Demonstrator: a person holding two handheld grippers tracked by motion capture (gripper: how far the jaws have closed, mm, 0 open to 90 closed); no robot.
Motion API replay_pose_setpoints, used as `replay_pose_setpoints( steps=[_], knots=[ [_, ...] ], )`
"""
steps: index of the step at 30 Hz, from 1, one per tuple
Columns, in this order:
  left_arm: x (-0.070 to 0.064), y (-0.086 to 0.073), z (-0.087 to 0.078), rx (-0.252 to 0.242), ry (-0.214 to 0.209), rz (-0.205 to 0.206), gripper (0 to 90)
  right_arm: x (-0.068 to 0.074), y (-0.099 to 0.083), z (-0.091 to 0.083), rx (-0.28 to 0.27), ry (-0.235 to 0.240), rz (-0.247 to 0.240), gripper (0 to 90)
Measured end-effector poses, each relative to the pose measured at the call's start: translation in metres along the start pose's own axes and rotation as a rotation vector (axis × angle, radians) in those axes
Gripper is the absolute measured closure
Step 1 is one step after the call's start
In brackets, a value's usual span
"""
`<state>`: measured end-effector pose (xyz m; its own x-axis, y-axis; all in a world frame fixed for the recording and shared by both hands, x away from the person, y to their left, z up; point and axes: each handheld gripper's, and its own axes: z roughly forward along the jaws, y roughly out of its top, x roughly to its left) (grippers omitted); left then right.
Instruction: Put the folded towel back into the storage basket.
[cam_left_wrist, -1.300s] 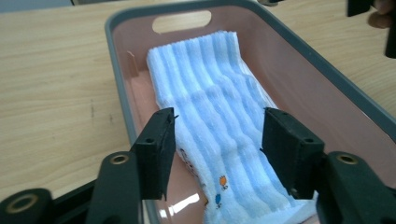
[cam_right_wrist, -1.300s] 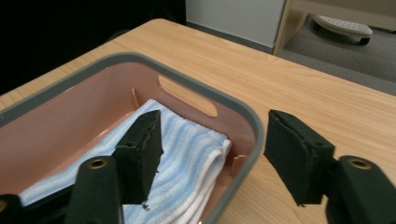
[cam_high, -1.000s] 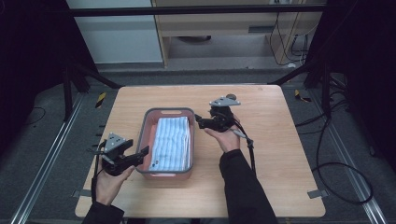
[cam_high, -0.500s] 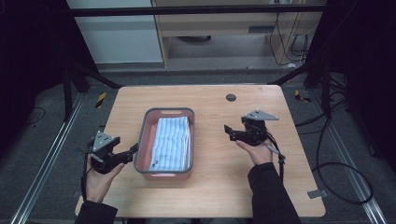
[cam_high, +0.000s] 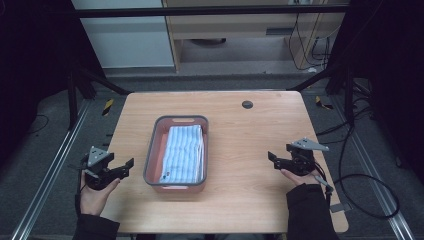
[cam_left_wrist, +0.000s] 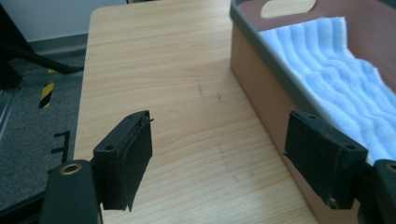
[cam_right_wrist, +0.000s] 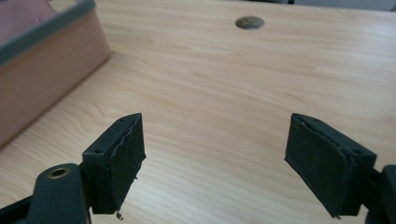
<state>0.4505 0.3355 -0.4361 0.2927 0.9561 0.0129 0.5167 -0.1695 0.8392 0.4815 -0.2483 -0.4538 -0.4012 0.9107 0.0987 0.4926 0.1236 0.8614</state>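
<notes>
1. Wooden surface stands over a dark grey floor, with a small round hole near its far edge.
2. Left tool hovers at the near left edge, jaws spread wide apart, holding nothing, just beside the basin's left wall.
3. Pink basin with a grey rim sits at the middle, a folded blue striped cloth lying inside it.
4. Right tool hangs over the near right side, jaws wide apart and empty, well apart from the basin.
</notes>
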Motion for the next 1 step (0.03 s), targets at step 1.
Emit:
replay_pose_setpoints(
  steps=[1],
  knots=[
    [0.0024,-0.0033,0.0007,0.006,0.009,-0.003,23.1,-0.0017,-0.0028,-0.0015,0.0,-0.005,0.001,19.7]
  ],
)
